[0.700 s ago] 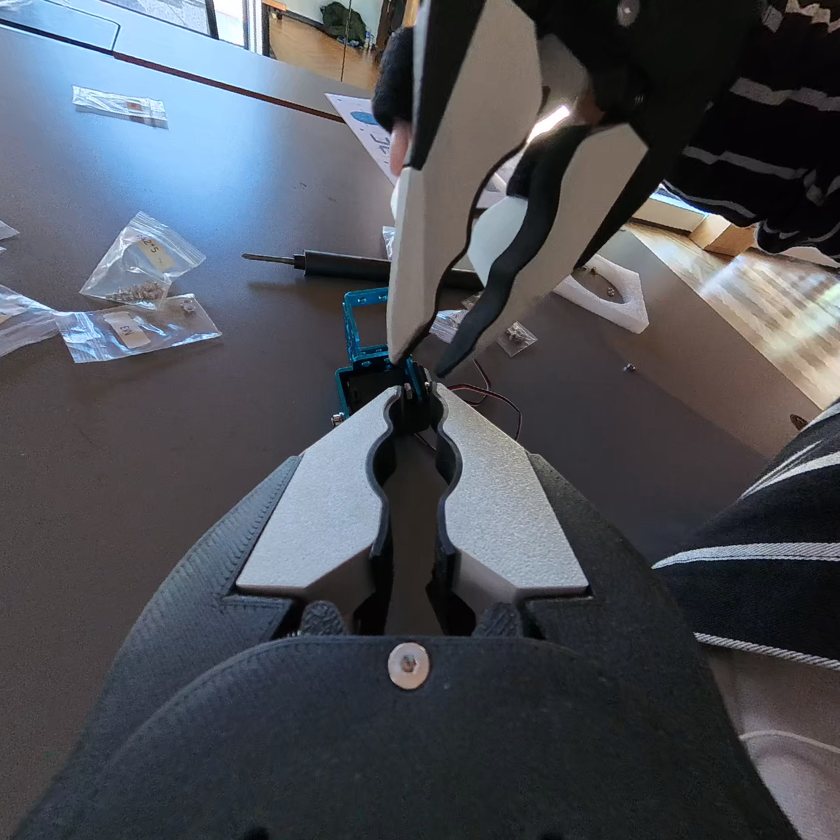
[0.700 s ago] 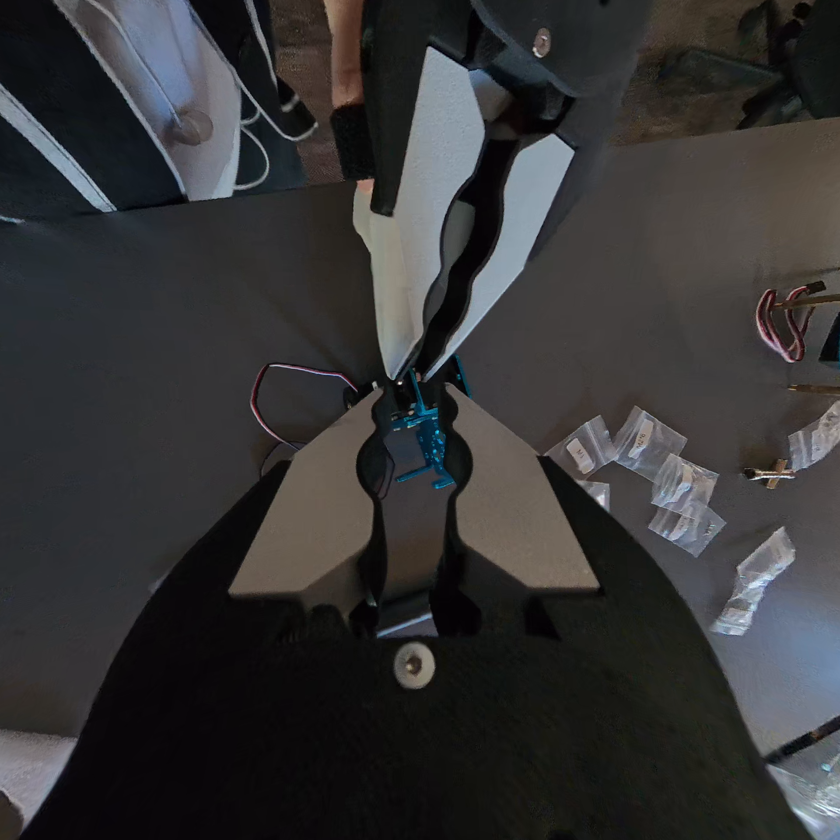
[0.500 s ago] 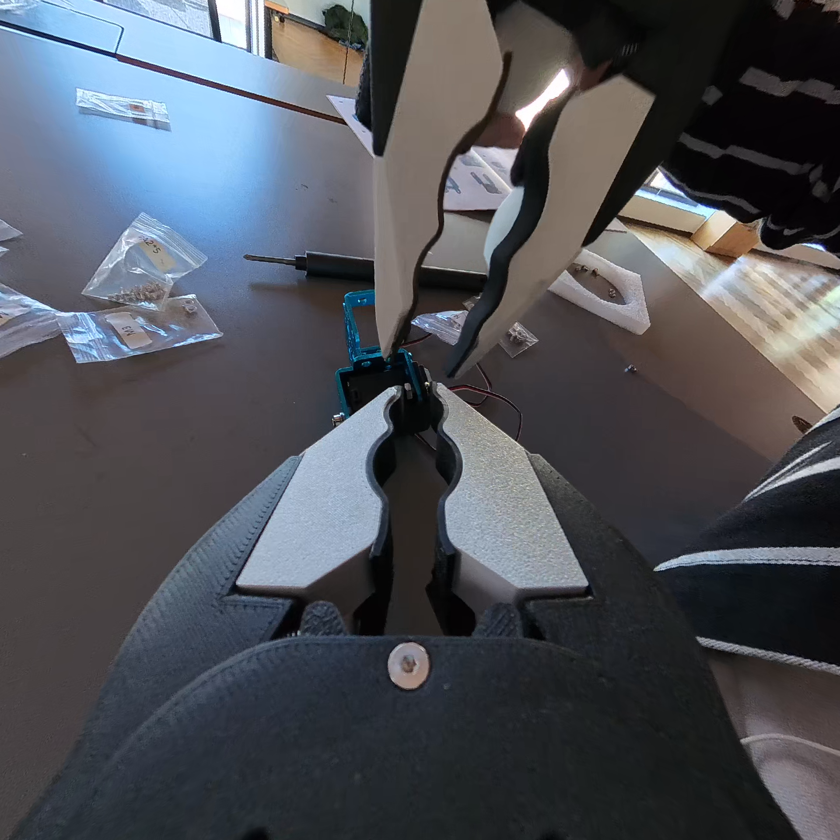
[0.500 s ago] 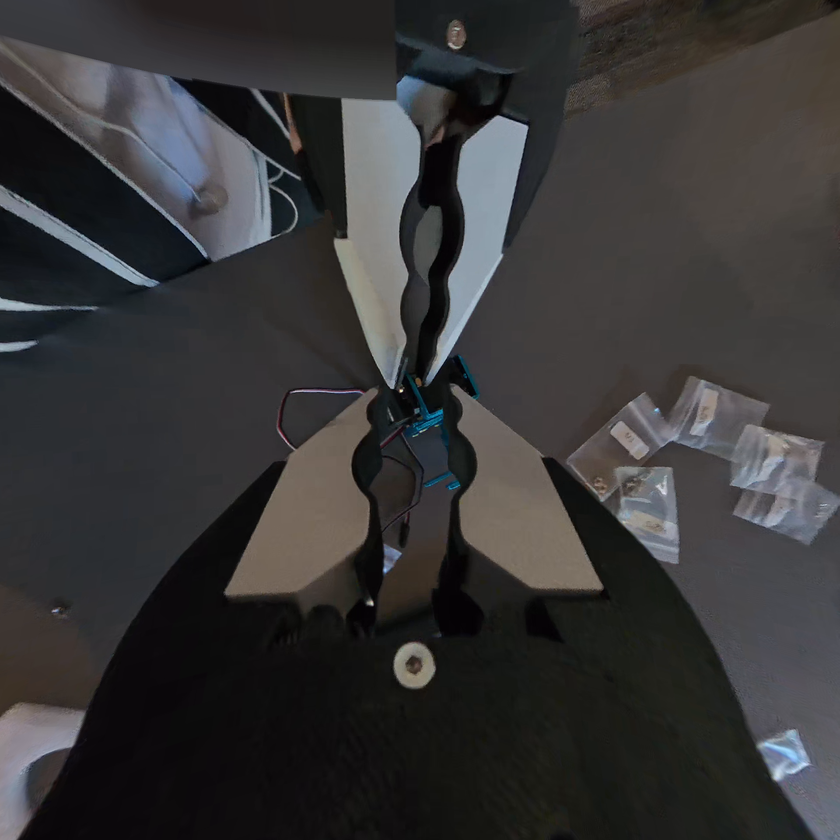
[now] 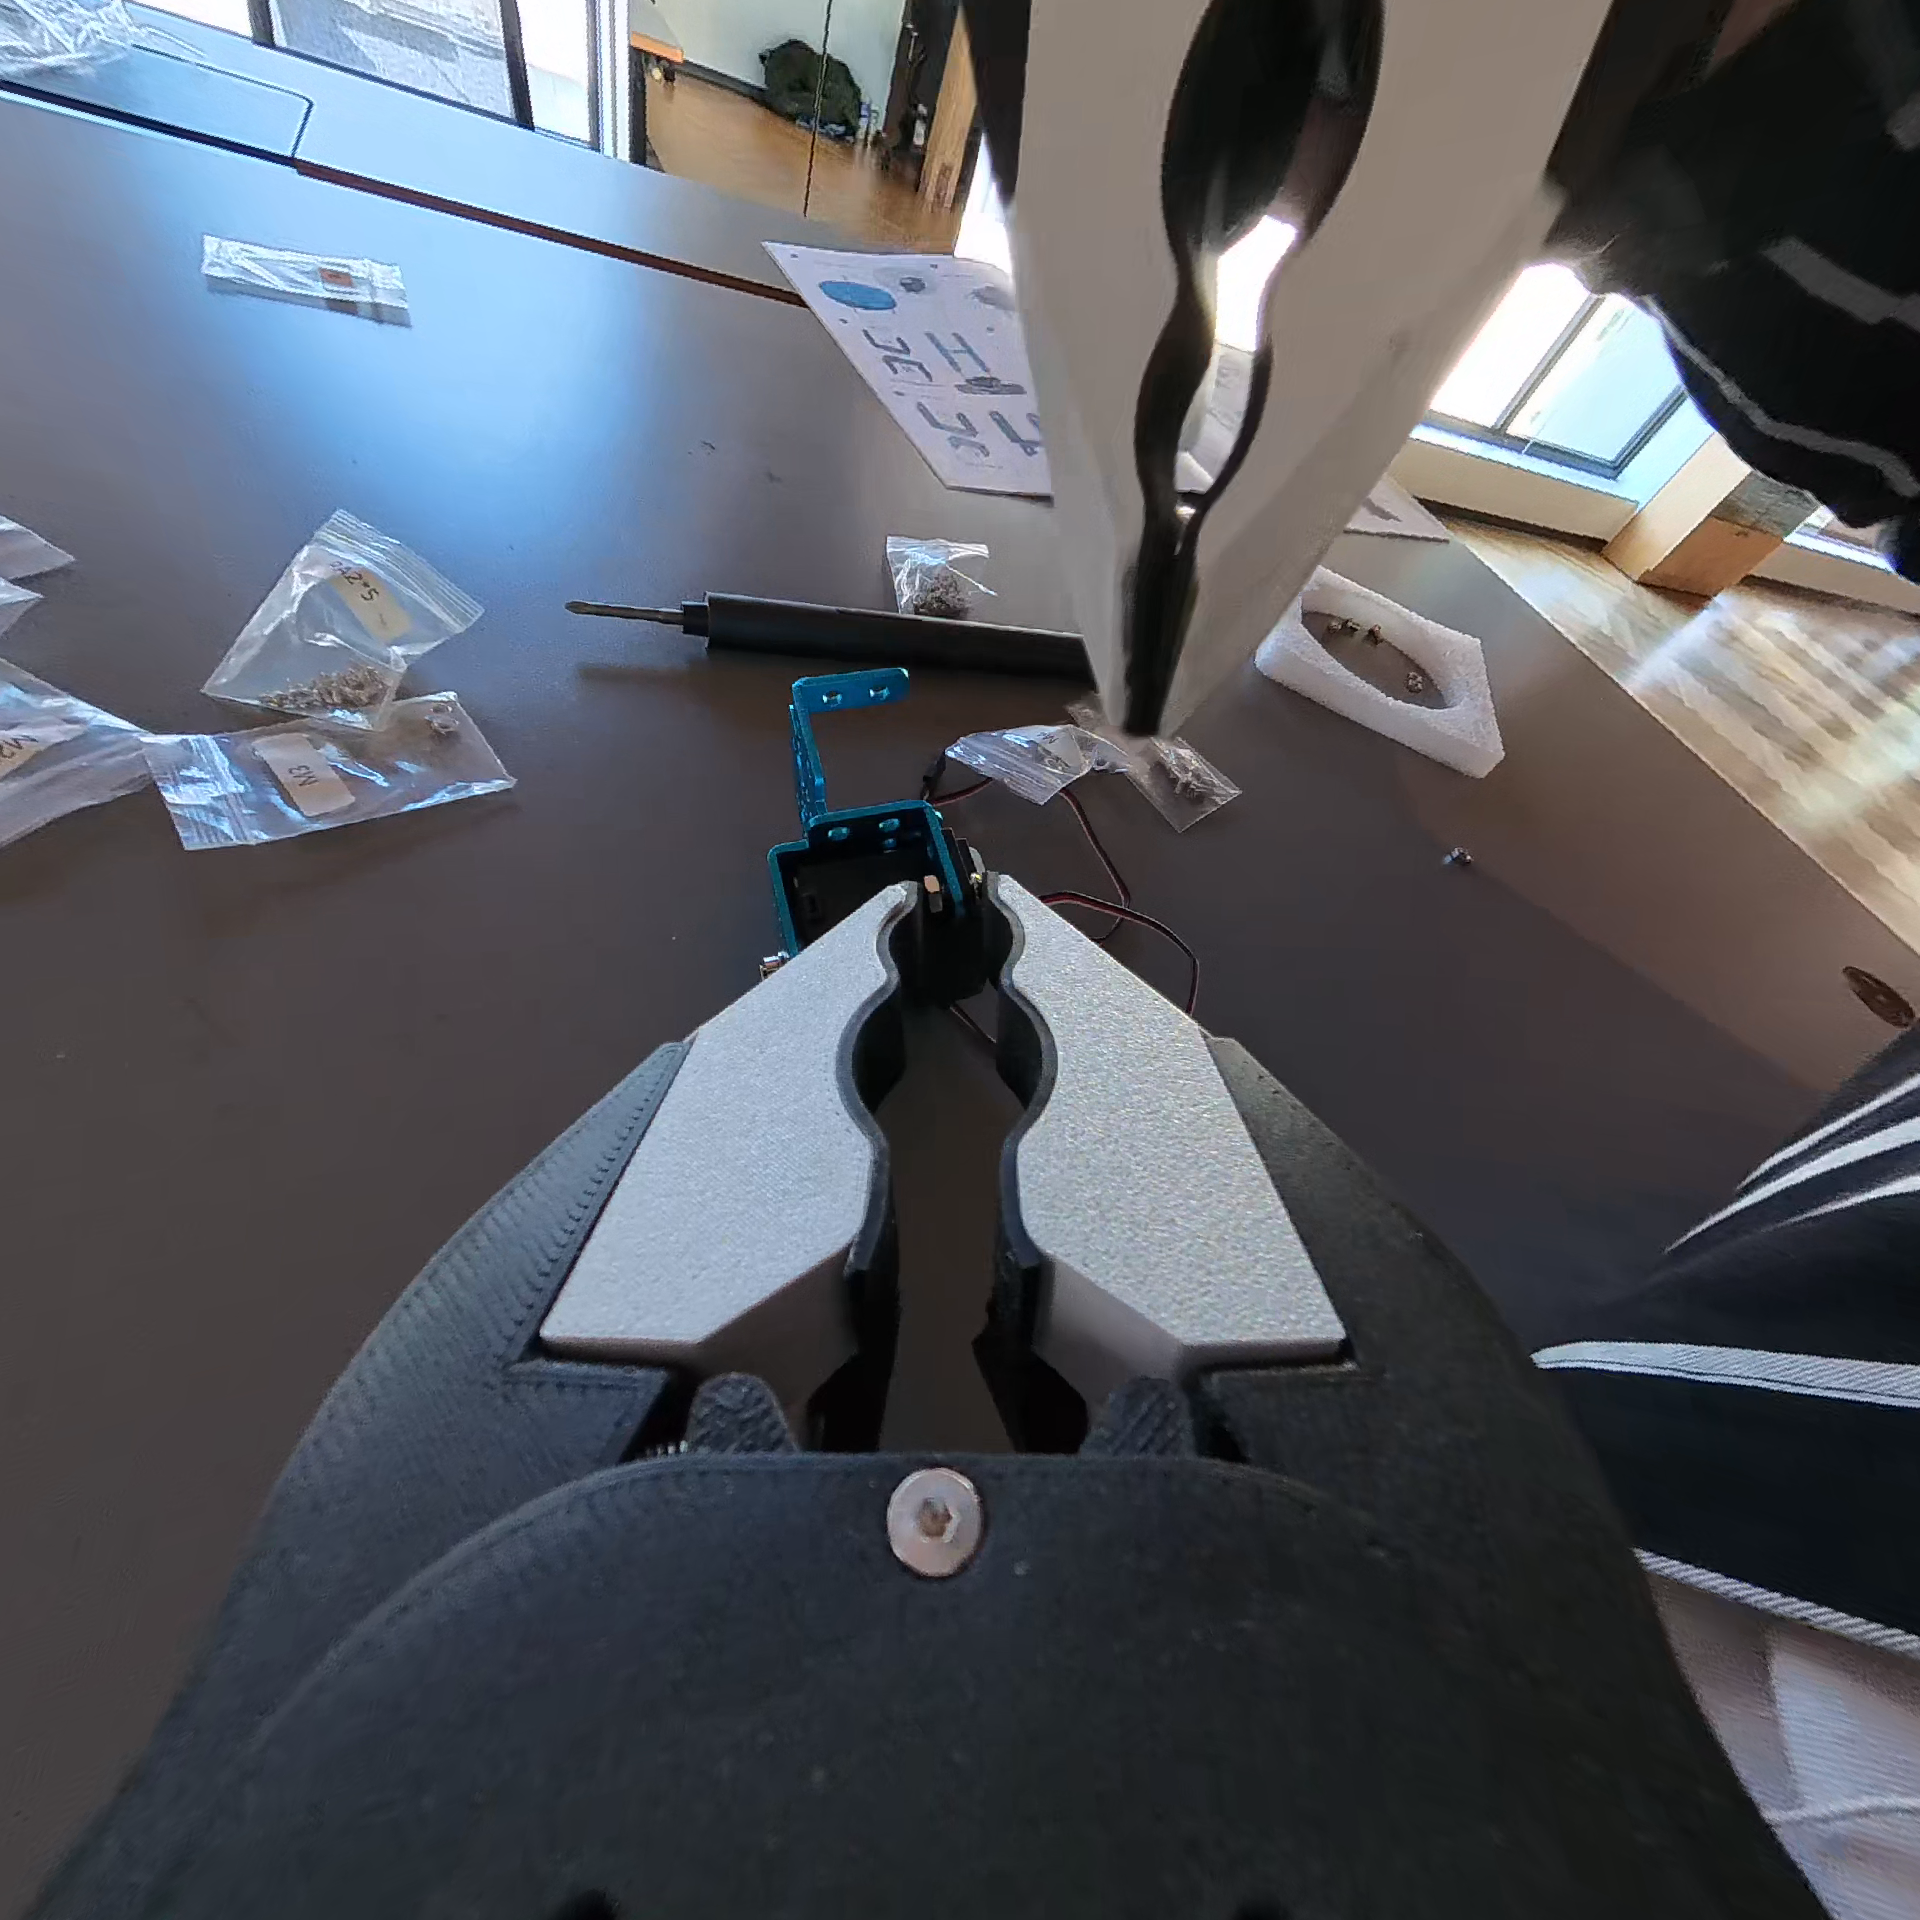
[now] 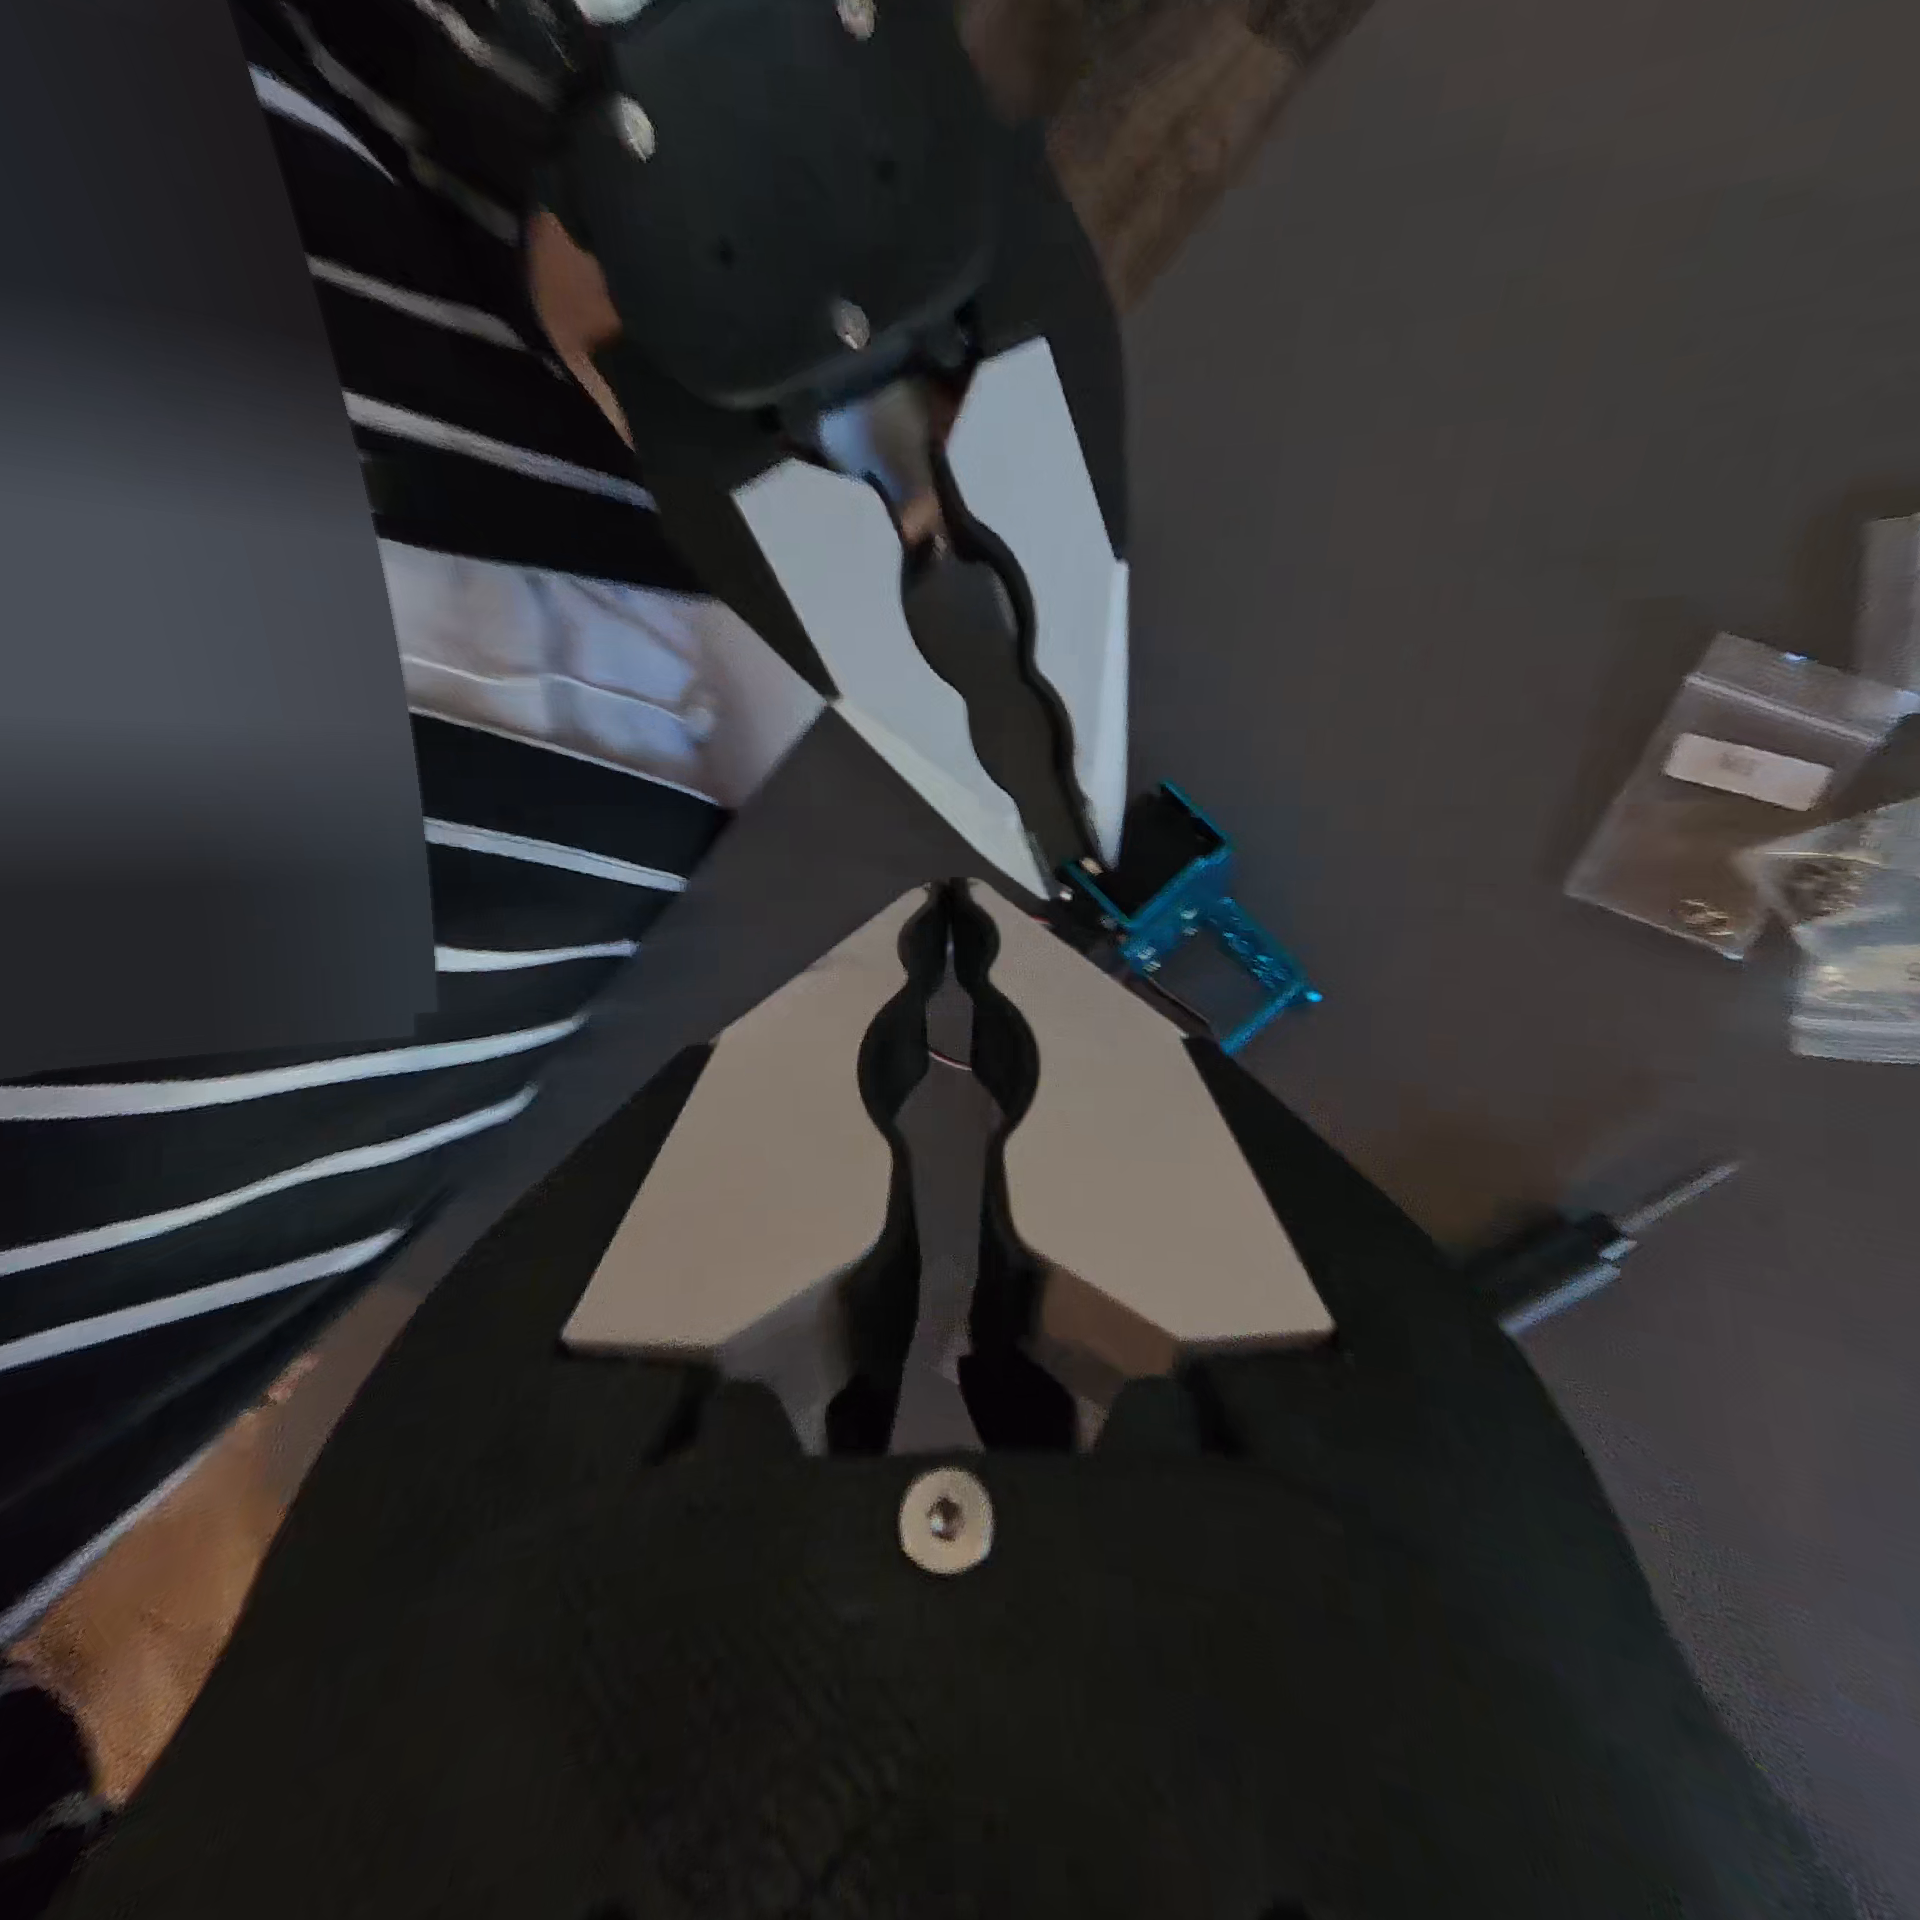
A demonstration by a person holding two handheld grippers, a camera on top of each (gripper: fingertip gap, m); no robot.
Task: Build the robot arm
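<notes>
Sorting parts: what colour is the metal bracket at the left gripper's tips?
Blue bracket; left wrist view shows it best.

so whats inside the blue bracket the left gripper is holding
A black servo block sits inside the blue bracket, clamped by the left gripper. Its lower body and wire exit are hidden by the gripper's fingers.

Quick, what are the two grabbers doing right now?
Left gripper: shut on the black servo in the blue bracket.
Right gripper: jaws shut, holding nothing visible.
</notes>
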